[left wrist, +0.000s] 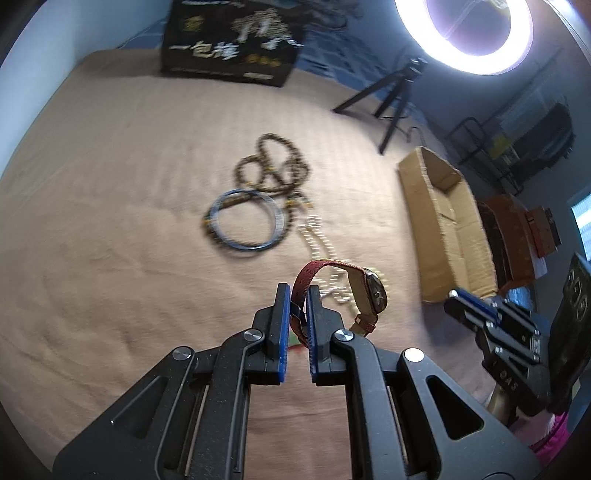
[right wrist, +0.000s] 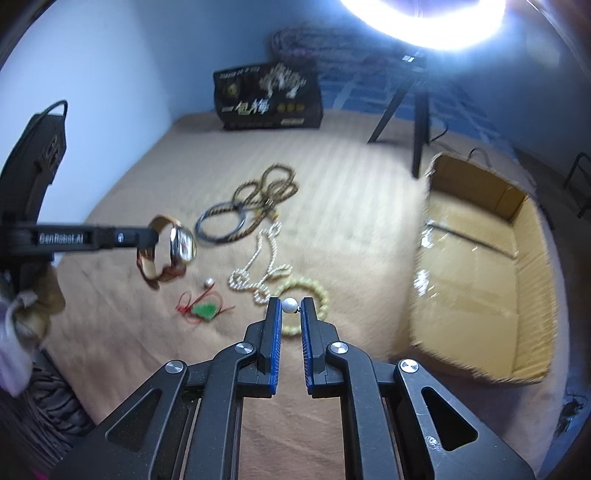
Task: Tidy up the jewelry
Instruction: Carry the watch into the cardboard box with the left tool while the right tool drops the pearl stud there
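Left gripper: its blue-padded fingers pinch the red strap of a watch, which hangs in the air above the bed; the dial sits off to the right of the tips. From the right wrist view the same watch hangs at the end of that gripper, dial facing right.

Right gripper: fingers close on a small white pearl, with a short pin poking out of it toward the right pad. It is held over a yellow bead bracelet.

Box: open cardboard, on the right edge of the bed, nothing clearly visible inside apart from shiny tape.

Still on the bed: a brown bead strand in loops, a blue-grey bangle touching it, a pearl necklace just below, a green pendant on red cord, and a small round bead near it.

Background: a black printed carton by the wall, a ring light on a tripod.
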